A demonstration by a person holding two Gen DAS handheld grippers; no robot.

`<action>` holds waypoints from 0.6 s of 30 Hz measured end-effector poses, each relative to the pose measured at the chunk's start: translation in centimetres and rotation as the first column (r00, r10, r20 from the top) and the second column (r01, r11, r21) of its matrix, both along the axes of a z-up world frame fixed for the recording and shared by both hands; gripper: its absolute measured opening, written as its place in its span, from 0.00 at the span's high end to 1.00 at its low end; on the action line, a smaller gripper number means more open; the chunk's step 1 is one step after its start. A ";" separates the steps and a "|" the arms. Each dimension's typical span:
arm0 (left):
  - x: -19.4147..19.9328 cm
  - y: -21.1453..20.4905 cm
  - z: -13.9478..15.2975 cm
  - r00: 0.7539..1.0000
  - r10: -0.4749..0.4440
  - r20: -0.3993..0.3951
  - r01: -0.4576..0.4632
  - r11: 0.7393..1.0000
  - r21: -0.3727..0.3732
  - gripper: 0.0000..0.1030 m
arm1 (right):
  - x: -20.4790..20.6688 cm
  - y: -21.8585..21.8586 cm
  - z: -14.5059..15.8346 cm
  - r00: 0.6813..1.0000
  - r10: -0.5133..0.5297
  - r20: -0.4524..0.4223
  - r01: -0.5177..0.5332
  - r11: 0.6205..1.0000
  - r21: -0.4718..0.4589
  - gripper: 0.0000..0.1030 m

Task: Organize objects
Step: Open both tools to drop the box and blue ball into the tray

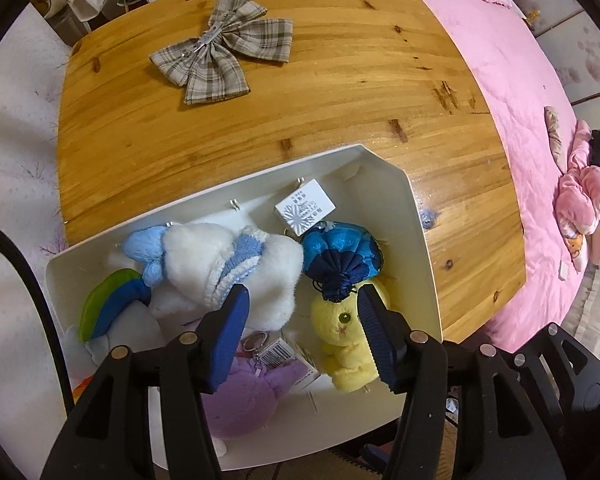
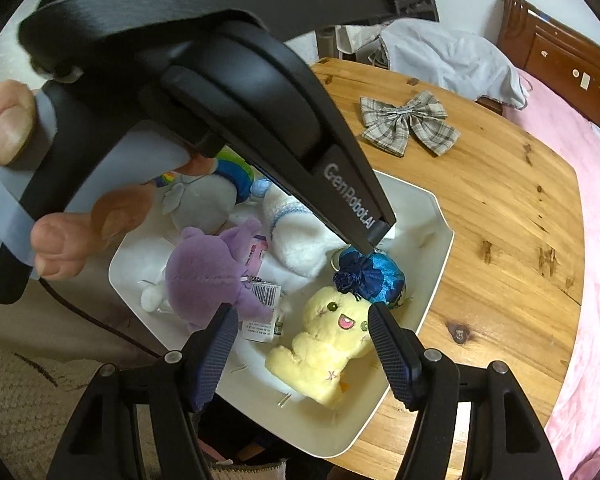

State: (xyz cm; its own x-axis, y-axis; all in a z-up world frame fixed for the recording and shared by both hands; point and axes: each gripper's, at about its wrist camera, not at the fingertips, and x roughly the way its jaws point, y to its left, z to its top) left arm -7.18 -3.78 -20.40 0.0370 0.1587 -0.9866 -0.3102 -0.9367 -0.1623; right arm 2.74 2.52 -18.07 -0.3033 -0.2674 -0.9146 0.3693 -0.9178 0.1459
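A white bin [image 1: 420,240] [image 2: 440,248] on the wooden table holds soft toys. In it lie a yellow plush [image 1: 344,332] [image 2: 324,344], a blue drawstring pouch [image 1: 340,256] [image 2: 374,276], a white plush [image 1: 228,268] [image 2: 300,236], a purple plush [image 1: 244,396] [image 2: 208,276], a grey plush with a rainbow tail [image 1: 108,304] [image 2: 204,204] and a small white box [image 1: 305,208]. My left gripper [image 1: 303,296] hangs open over the bin, pointing down, with nothing pressed between its pads. My right gripper [image 2: 303,314] is open just above the yellow plush. A plaid bow [image 1: 220,48] [image 2: 410,122] lies alone on the table.
The wooden table [image 1: 180,140] [image 2: 500,220] shows bare wood around the bow. A pink bed cover [image 1: 500,60] [image 2: 588,280] borders the table's right side. In the right wrist view a person's hand [image 2: 8,132] holds the left gripper, which blocks the upper left of the bin.
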 end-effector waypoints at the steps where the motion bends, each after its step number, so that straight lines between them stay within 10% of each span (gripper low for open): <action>1: 0.0 -0.1 0.1 1.000 0.002 -0.001 -0.002 1.000 0.002 0.41 | -0.1 0.0 -0.1 1.000 0.000 0.003 0.000 1.000 -0.001 0.34; 18: -0.4 -2.6 3.2 0.994 0.048 -0.097 -0.044 0.998 0.036 0.37 | -2.5 0.4 0.6 0.999 -0.035 0.000 0.035 0.999 -0.010 0.34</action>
